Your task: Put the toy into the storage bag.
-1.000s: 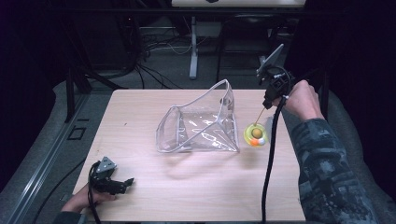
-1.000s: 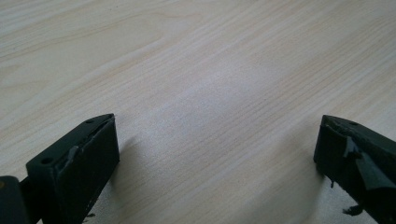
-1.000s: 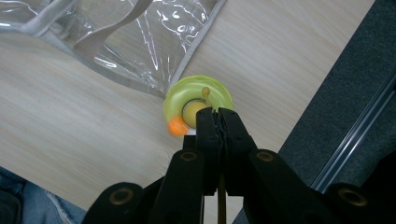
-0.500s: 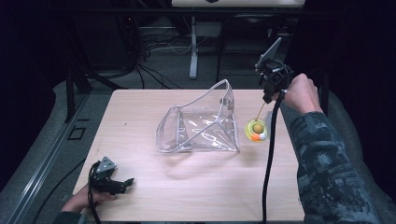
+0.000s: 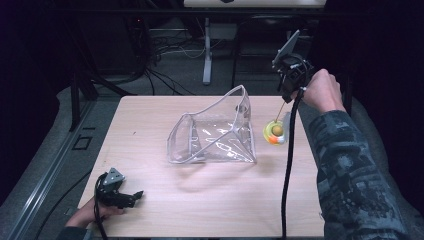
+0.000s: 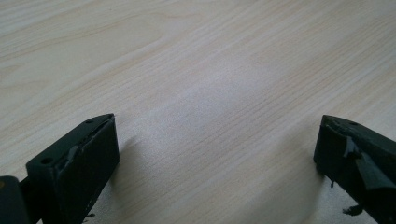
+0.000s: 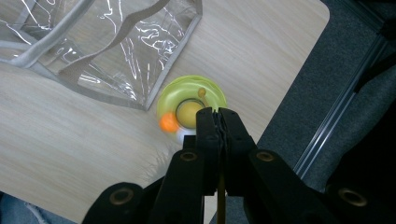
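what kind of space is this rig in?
Likely a lab or recording workspace, not a home: a bare light-wood table, loose cables and a metal stand on the grey floor behind it, and dark surroundings.

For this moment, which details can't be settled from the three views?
- Yellow-green toy: blurred in the right gripper view and small in the high view, so what it is stays unclear.
- Thin cord in the right gripper: the shut fingers cover where it is pinched.
- Clear bag: cut off by the top edge in the right gripper view.
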A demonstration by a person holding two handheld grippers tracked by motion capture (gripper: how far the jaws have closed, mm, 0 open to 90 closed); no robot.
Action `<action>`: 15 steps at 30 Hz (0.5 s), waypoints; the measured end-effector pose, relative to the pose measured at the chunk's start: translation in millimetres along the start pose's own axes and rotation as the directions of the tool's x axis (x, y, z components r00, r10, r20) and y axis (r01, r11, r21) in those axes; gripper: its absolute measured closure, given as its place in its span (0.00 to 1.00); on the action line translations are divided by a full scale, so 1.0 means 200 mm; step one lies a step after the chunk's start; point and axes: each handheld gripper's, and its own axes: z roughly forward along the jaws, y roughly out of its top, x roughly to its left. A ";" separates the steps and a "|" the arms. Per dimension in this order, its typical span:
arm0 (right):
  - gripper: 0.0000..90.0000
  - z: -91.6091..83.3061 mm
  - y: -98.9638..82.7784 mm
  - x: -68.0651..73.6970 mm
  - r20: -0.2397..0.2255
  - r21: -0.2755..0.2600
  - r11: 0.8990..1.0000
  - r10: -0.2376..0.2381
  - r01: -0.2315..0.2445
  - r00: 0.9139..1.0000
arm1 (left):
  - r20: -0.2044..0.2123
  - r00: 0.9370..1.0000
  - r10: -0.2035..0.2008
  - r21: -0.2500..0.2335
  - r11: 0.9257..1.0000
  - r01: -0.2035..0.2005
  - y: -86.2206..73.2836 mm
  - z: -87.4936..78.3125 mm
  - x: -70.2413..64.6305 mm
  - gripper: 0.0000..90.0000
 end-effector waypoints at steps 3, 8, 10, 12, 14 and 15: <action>0.97 -0.01 0.01 0.00 0.006 -0.001 1.000 -0.003 0.003 1.000 | 0.001 1.000 -0.001 0.000 1.000 0.001 0.00 0.00 0.00 0.00; 0.97 -0.03 0.03 -0.01 0.001 -0.009 1.000 0.000 0.000 1.000 | 0.000 1.000 0.001 0.000 1.000 -0.001 0.00 0.00 0.00 0.00; 0.97 -0.04 0.04 -0.01 0.003 -0.009 1.000 0.004 -0.004 1.000 | 0.000 1.000 0.001 0.000 1.000 -0.001 0.00 0.00 0.00 0.00; 0.97 -0.05 0.05 -0.01 0.009 -0.013 1.000 0.008 -0.008 1.000 | 0.000 1.000 0.000 0.000 1.000 0.000 0.00 0.00 0.00 0.00; 0.97 -0.05 0.07 0.00 0.010 -0.012 1.000 0.003 -0.002 1.000 | 0.000 1.000 0.001 0.000 1.000 -0.001 0.00 0.00 0.00 0.00; 0.97 -0.06 0.07 0.00 0.013 -0.012 1.000 0.003 -0.003 1.000 | 0.001 1.000 -0.001 0.000 1.000 0.001 0.00 0.00 0.00 0.00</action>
